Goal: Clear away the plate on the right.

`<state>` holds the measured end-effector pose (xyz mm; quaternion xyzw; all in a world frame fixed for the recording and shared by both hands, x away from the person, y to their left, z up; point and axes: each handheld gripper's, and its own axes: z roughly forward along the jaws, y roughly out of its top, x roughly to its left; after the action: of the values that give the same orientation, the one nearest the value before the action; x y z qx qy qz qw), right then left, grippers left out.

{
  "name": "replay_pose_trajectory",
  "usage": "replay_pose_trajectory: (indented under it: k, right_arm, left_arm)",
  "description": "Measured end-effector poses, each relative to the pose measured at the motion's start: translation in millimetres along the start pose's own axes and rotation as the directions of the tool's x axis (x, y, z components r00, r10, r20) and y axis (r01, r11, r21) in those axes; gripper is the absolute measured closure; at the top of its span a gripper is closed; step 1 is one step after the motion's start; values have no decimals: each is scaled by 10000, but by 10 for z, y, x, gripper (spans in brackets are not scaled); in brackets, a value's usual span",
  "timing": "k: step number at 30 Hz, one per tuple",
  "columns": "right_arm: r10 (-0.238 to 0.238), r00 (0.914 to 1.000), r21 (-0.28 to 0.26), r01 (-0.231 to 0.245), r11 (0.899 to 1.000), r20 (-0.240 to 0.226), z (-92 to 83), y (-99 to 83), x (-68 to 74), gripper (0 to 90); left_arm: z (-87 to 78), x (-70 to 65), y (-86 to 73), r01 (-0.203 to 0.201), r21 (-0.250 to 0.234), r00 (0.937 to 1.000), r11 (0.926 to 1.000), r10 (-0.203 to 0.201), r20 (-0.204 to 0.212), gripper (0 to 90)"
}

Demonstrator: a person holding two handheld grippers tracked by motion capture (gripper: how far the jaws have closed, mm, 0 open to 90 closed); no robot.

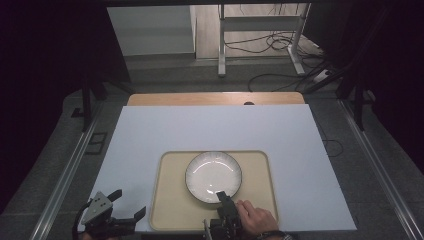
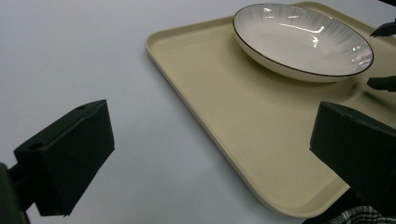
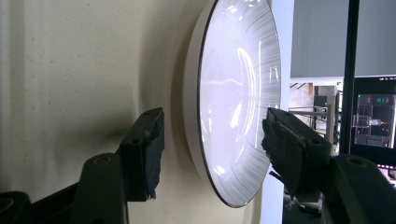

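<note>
- The plate [image 1: 213,176] sits on the beige tray [image 1: 172,210]. The right gripper [image 3: 212,140] has its jaws apart, straddling the near rim, pads not pressing.
- Close off-centre and that glossy rim could slip or tip.
- The left gripper [image 1: 127,204] hangs open off the tray's left edge.

white sheet [image 1: 210,127] over wooden table [image 1: 215,98]; cables [image 1: 272,42] on floor behind.
</note>
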<state>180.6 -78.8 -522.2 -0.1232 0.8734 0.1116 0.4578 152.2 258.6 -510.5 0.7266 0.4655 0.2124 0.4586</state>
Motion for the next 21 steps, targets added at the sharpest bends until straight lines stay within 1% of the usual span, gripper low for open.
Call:
replay_pose_trajectory:
  k: [1,15,21]
  right_arm:
    - [27,10000,-18,-27,10000,87,-6,-2,0,385]
    - [673,9976,-207,-670,9975,153,-96,-59,-88,378]
    - [1031,9947,-224,-1030,9944,50,-108,-105,-135,379]
  left_arm:
    - [0,0,0,-8,3,10000,10000,8,-4,0]
    - [4,-2,1,9,7,10000,10000,-9,-2,0]
    - [4,-1,1,11,6,10000,10000,-11,1,0]
